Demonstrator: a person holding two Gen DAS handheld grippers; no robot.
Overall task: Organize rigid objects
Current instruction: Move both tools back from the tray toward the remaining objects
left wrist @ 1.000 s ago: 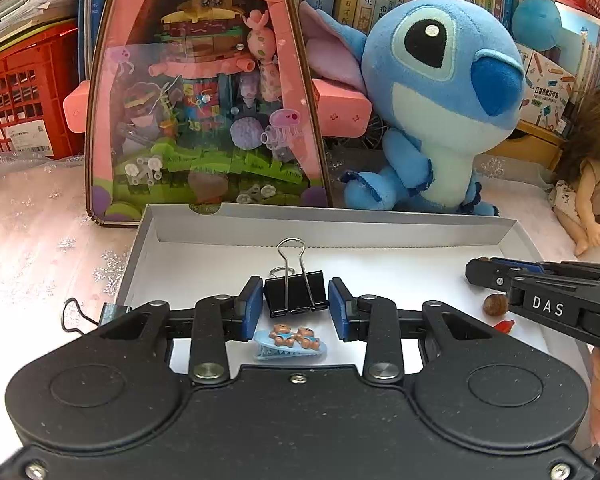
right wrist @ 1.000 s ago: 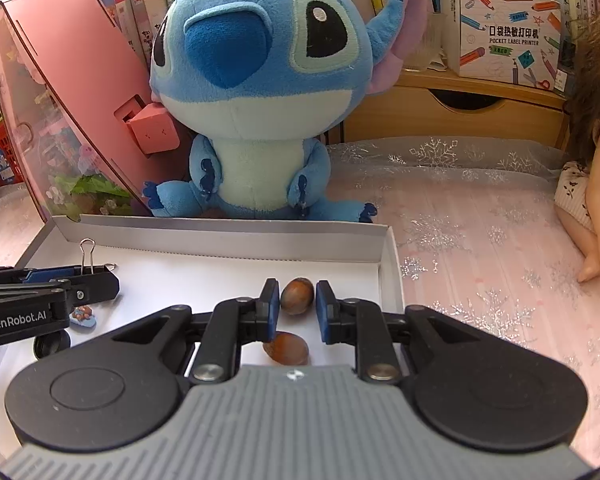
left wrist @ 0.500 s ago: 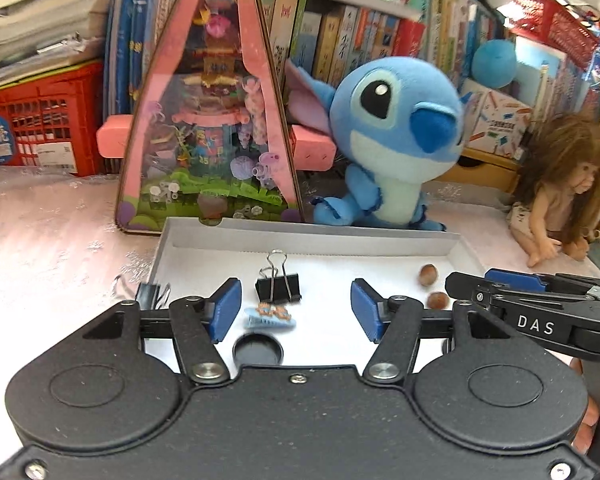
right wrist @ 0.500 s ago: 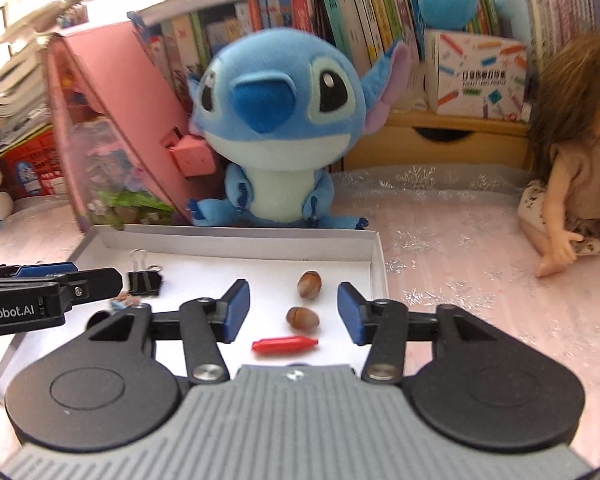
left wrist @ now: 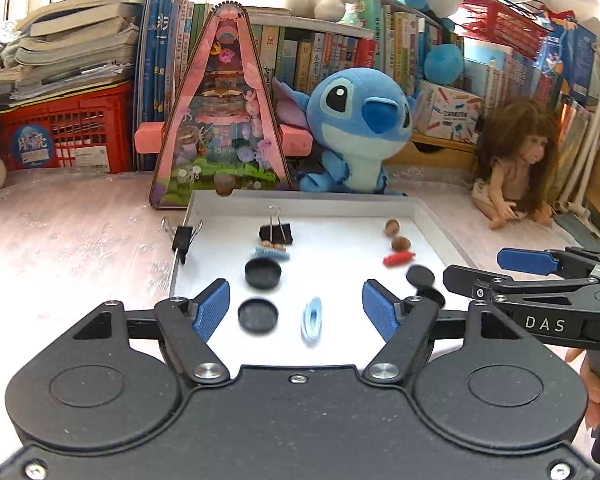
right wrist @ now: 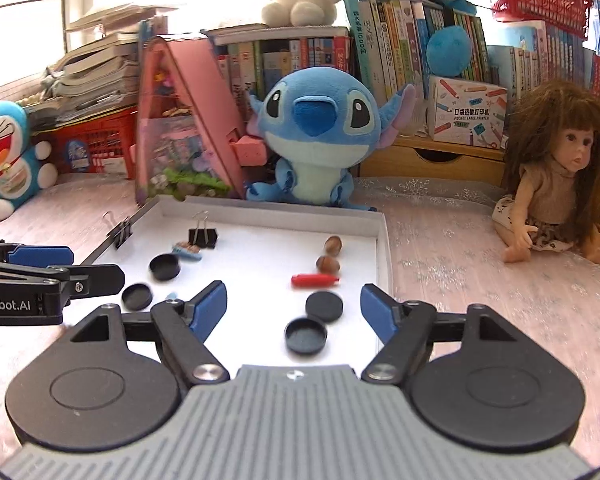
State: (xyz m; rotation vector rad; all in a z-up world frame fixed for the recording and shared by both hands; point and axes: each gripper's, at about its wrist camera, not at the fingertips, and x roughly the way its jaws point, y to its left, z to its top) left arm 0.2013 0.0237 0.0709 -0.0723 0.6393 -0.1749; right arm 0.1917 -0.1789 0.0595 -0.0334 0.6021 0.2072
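Note:
A white tray [left wrist: 300, 199] [right wrist: 268, 205] holds small rigid items. On its left side lie a black binder clip [left wrist: 275, 233] [right wrist: 203, 237], a bear hair clip [left wrist: 272, 251], two black caps [left wrist: 263, 273] and a light blue oval clip [left wrist: 312, 320]. On its right side lie two brown nuts [right wrist: 333, 245], a red piece [right wrist: 315, 279] and two more black caps [right wrist: 324, 306]. My left gripper [left wrist: 296, 302] hangs back above the tray's near left. Its jaws are opening with nothing between the pads. My right gripper [right wrist: 294, 304] hangs over the near right, also opening and empty.
A second binder clip [left wrist: 182, 238] is clamped on the tray's left rim. Behind the tray stand a pink triangular toy house [left wrist: 220, 120] and a blue plush [left wrist: 356, 132]. A doll [right wrist: 556, 176] sits at the right. Bookshelves and a red crate [left wrist: 68, 132] line the back.
Both grippers pulled back and upward from the tray. The left jaws spread away from the binder clip, the right jaws from the nut. Both items stay lying in the tray.

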